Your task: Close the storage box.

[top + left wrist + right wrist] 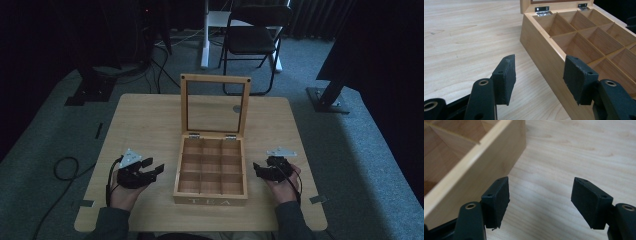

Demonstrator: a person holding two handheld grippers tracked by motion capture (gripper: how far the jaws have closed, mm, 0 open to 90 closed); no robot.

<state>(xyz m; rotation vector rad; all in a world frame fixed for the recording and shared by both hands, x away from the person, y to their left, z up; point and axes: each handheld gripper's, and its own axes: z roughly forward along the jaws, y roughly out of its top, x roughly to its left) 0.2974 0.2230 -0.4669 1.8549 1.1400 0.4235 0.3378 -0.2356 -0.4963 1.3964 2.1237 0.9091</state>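
Table: light wood, square with rounded corners, standing on grey carpet. Folding chair, black, stands beyond the table at 12 o'clock. Black cable lies looped on the carpet at 9 o'clock.

Tea box: light wood, nine empty compartments, "TEA" on its front wall; glass-paned lid hinged upright; stands mid-table, close to the near edge.
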